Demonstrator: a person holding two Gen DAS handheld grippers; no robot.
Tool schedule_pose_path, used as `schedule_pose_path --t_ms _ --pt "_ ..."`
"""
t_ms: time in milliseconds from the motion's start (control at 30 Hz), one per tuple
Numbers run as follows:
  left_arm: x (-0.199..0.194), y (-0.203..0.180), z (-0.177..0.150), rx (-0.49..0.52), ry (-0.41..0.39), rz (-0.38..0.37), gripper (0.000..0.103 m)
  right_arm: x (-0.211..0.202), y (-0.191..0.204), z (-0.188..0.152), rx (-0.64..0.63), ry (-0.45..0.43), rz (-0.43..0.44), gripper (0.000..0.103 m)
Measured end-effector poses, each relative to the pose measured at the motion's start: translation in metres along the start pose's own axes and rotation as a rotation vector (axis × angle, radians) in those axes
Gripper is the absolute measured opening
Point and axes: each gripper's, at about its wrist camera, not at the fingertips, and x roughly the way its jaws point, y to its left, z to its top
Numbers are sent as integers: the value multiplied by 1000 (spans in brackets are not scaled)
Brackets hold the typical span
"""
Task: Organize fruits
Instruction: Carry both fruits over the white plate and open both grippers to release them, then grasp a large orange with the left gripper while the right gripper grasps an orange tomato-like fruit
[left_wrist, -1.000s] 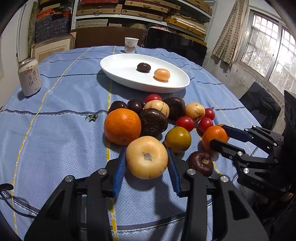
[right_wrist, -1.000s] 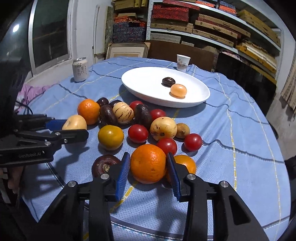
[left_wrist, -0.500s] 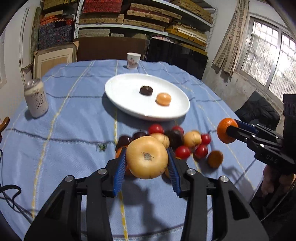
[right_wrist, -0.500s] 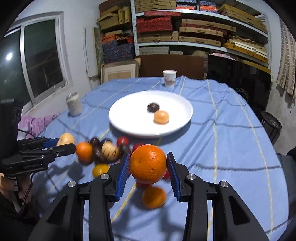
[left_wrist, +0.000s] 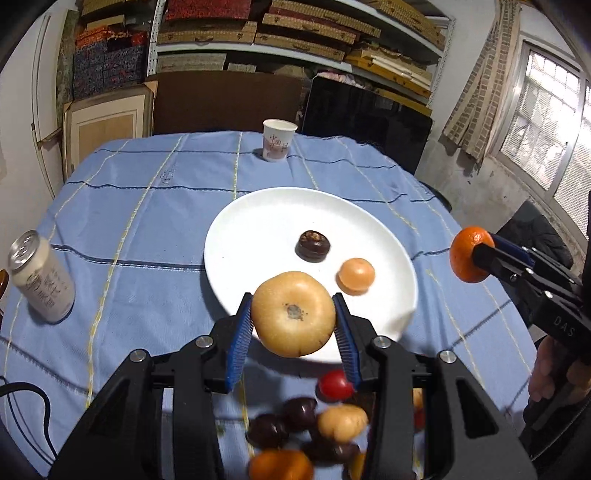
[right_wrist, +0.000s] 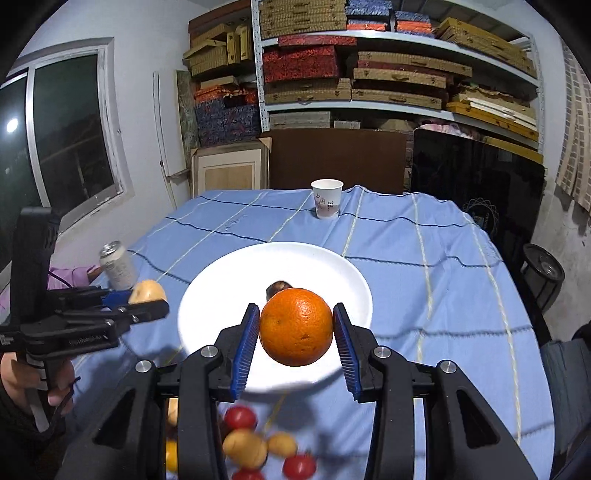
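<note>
So right at my end of the table there's the blurry pile of loose fruit, little red tomatoes, dark purple ones and a couple of pale yellow ones, all sitting on the light blue checked tablecloth. Above that, my left gripper is pinching a round tan-yellow pear between its blue pads, held up over the near rim of the big white oval plate. My right gripper is clamped on a bright round orange, also up over the plate's near edge. On the plate itself: a small dark brown fruit and a small pale orange one, close together but apart. Off to the left stands a white drink can, and way at the far edge a white paper cup.
</note>
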Motion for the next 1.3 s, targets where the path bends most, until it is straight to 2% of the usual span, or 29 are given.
schedule_pose_path --t_ms 233,400,433,467,533,567,700,800,1067,1300 --pt "68 12 21 -10 82 34 41 88 -15 14 17 86 -8 41" --pt "90 12 28 9 101 52 41 121 -21 15 48 122 9 42" --pt "90 11 29 9 103 50 45 122 -20 14 47 114 14 43" --pt "89 12 30 8 96 44 59 120 -20 15 45 103 19 49" --pt "78 12 29 3 53 57 75 113 -18 15 43 78 8 55" --pt "71 12 29 0 27 65 77 109 -17 15 40 72 5 55" --pt "42 12 22 2 -1 62 77 84 -14 11 36 58 10 55" --pt "15 6 1 39 -12 56 77 54 -9 -2 36 49 25 55" --pt "-40 -4 -81 102 -4 33 83 -20 7 -77 87 63 63 57" --pt "-52 -10 -130 131 17 66 83 -51 27 -127 109 94 56 58"
